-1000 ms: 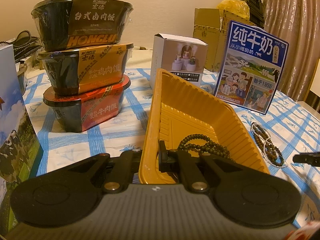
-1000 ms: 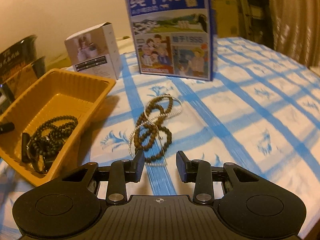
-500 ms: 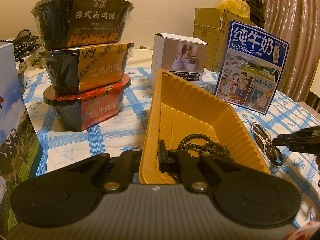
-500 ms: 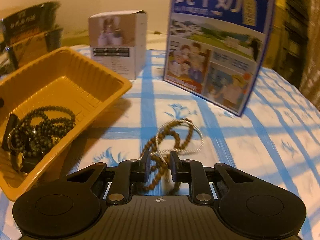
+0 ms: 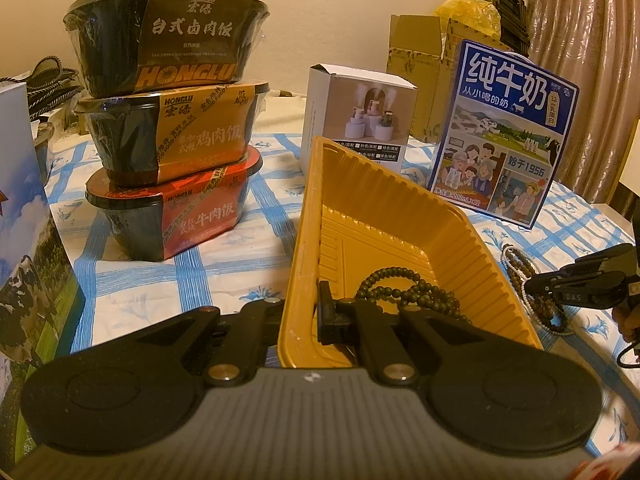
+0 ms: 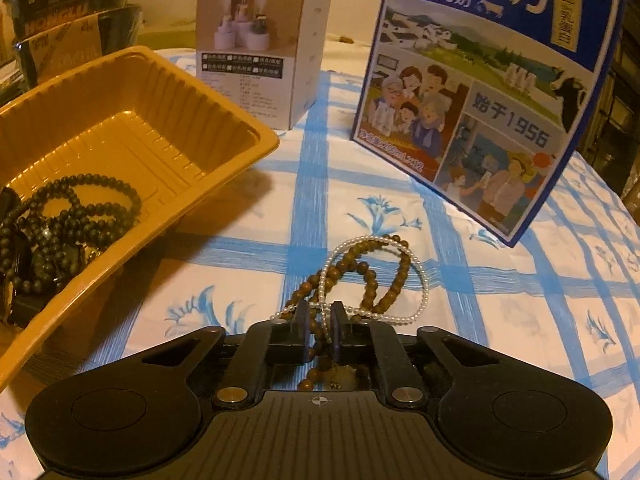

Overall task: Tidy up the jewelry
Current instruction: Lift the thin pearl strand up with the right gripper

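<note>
**Both grippers clamped: one on the tray rim, one on the beads**

At nine o'clock in the left wrist view, three instant-rice bowls (image 5: 168, 152) stand stacked on the table (image 5: 120, 276), which wears a blue-checked cloth. Toward the centre, the left gripper (image 5: 304, 312) has its jaws pressed together on the near rim of the yellow tray (image 5: 360, 216), one finger outside the wall and one inside. A dark bead necklace (image 5: 404, 292) lies coiled in the tray's near end. Behind the tray at twelve o'clock stands a small white box (image 5: 356, 120), and at two o'clock a blue milk carton (image 5: 504, 132).

At three o'clock of the tray, on the cloth just beside its right wall, lies the brown bead bracelet (image 6: 360, 276) tangled with a white pearl strand (image 6: 416, 276). The right gripper (image 6: 319, 322) has just been closing its jaws, and they now pinch these strands between the pads, beads trailing back through the gap toward the gripper body.
</note>
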Demonstrator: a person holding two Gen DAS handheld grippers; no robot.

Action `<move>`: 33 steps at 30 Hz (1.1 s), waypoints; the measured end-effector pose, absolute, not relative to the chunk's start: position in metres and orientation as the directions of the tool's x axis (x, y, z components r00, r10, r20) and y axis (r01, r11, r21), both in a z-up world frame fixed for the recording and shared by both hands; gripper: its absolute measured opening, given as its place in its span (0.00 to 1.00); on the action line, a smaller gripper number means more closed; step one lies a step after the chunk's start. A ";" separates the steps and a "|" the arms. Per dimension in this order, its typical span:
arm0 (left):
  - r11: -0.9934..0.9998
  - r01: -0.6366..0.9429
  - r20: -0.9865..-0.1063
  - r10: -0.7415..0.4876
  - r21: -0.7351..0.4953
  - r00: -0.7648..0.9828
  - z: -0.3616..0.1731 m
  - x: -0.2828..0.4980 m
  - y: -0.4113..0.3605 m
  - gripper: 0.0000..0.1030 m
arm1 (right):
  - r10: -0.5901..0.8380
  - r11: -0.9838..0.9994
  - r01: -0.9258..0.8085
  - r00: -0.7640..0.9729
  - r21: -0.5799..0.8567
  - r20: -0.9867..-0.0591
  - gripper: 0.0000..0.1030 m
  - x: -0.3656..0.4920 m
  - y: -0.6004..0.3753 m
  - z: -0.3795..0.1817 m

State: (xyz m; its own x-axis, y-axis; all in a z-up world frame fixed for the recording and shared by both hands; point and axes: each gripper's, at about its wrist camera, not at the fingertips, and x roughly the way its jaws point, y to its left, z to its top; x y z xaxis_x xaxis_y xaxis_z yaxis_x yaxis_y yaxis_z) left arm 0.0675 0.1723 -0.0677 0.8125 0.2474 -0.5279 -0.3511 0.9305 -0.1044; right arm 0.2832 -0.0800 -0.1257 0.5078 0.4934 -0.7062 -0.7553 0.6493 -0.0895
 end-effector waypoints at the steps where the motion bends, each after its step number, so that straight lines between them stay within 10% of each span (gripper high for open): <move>1: 0.930 -0.351 -0.528 0.247 -0.106 0.812 -0.068 0.067 0.172 0.05 | 0.495 0.649 -0.755 0.510 -0.092 -0.704 0.02 0.283 -0.080 -0.126; 33: 0.932 -0.350 -0.526 0.250 -0.099 0.813 -0.069 0.068 0.173 0.05 | 0.637 0.747 -0.659 0.673 0.086 -0.376 0.02 0.249 -0.165 0.088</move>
